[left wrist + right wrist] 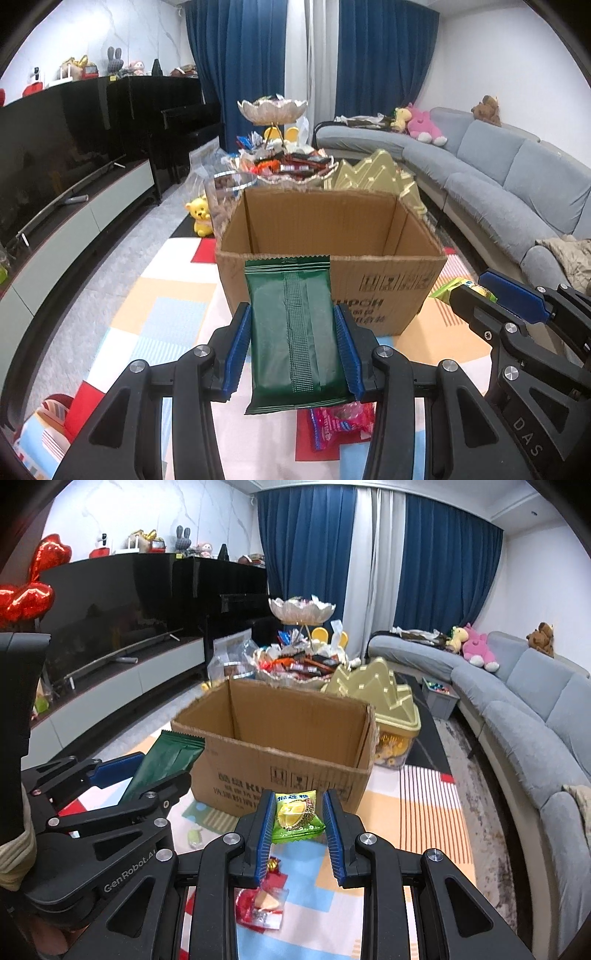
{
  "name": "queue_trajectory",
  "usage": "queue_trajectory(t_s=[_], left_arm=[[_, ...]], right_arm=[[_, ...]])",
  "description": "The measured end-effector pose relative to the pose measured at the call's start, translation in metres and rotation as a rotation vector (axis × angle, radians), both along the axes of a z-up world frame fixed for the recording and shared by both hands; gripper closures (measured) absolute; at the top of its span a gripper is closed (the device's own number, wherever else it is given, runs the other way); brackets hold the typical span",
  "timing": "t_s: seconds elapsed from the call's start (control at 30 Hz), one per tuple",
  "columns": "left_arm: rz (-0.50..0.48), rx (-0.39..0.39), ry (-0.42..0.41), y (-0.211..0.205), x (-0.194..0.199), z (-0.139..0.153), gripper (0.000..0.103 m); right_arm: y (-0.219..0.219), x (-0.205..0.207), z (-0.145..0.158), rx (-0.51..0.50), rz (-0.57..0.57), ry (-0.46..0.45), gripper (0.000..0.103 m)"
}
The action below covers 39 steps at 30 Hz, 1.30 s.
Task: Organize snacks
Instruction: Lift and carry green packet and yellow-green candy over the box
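1. i am gripping a dark green snack packet with my left gripper, the blue ribbed pads pressing on its two long sides.
2. the packet's long axis is running straight ahead along the fingers, its zigzag-cut far end pointing at the open cardboard box; a raised, crimped seam is running down its middle, and the foil is looking smooth and slightly puffed.
3. i am clamping a small yellow-green durian candy packet with my right gripper, held between the blue pads near their tips.
4. this packet is glossy and nearly square, with serrated ends; its printed top edge is pointing toward the box, and it is tilting a little.
5. both packets are hanging in the air just in front of the box's near wall, above the patchwork mat.
6. the box is plain corrugated brown, rectangular, with printed characters on its front.
7. loose red wrappers are lying on the mat below my grippers.
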<state>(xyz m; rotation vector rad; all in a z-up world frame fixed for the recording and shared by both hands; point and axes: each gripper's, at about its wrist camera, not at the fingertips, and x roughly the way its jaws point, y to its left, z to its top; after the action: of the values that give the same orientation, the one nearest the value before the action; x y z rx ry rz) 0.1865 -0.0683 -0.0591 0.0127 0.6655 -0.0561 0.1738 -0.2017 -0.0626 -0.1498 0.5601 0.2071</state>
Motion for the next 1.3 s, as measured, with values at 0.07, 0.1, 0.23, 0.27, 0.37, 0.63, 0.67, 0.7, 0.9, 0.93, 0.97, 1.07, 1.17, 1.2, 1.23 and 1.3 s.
queue_trajectory(t_s=[0.07,0.1,0.23,0.27,0.37,0.63,0.67,0.7,0.9,0.93,0.97,1.07,1.17,1.2,1.23,1.3], left_arm=[[0.0,-0.004,-0.011,0.001,0.001,0.007,0.059],[0.001,-0.006,-0.018,0.001,0.001,0.01,0.059],[-0.001,-0.012,-0.039,0.001,0.003,0.025,0.059],[-0.001,-0.012,-0.043,0.002,0.004,0.027,0.059],[-0.004,-0.013,-0.052,0.002,0.008,0.034,0.059],[-0.016,-0.013,-0.084,0.0,0.021,0.054,0.059],[-0.016,-0.012,-0.087,0.0,0.023,0.055,0.059],[-0.017,-0.012,-0.09,0.001,0.025,0.057,0.059],[-0.025,-0.005,-0.102,0.001,0.04,0.065,0.059],[-0.027,-0.004,-0.104,0.001,0.043,0.065,0.059],[-0.029,-0.002,-0.104,0.001,0.046,0.066,0.059],[-0.035,0.001,-0.102,0.001,0.056,0.066,0.059],[-0.039,0.003,-0.097,0.0,0.064,0.063,0.059],[-0.041,0.004,-0.095,0.0,0.067,0.062,0.059],[-0.043,0.007,-0.093,0.0,0.069,0.061,0.059],[-0.047,0.011,-0.091,-0.002,0.074,0.059,0.059]], right_arm=[[0.0,0.0,0.009,0.002,0.001,-0.015,0.075],[0.001,-0.001,0.012,0.002,0.001,-0.023,0.075],[0.002,-0.003,0.024,0.002,0.0,-0.045,0.075],[0.002,-0.003,0.027,0.002,0.001,-0.05,0.075],[0.003,-0.002,0.034,0.002,0.001,-0.065,0.075],[0.006,0.008,0.057,-0.014,0.009,-0.112,0.075],[0.006,0.01,0.058,-0.011,0.009,-0.114,0.075],[0.006,0.012,0.06,-0.007,0.008,-0.114,0.075],[0.004,0.026,0.064,0.01,-0.002,-0.113,0.075],[0.004,0.029,0.064,0.012,-0.004,-0.112,0.075],[0.004,0.032,0.065,0.013,-0.006,-0.111,0.075],[0.004,0.041,0.065,0.016,-0.011,-0.11,0.075],[0.004,0.049,0.066,0.016,-0.016,-0.109,0.075],[0.004,0.052,0.066,0.015,-0.017,-0.109,0.075],[0.004,0.055,0.066,0.014,-0.019,-0.108,0.075],[0.003,0.061,0.065,0.017,-0.023,-0.105,0.075]])
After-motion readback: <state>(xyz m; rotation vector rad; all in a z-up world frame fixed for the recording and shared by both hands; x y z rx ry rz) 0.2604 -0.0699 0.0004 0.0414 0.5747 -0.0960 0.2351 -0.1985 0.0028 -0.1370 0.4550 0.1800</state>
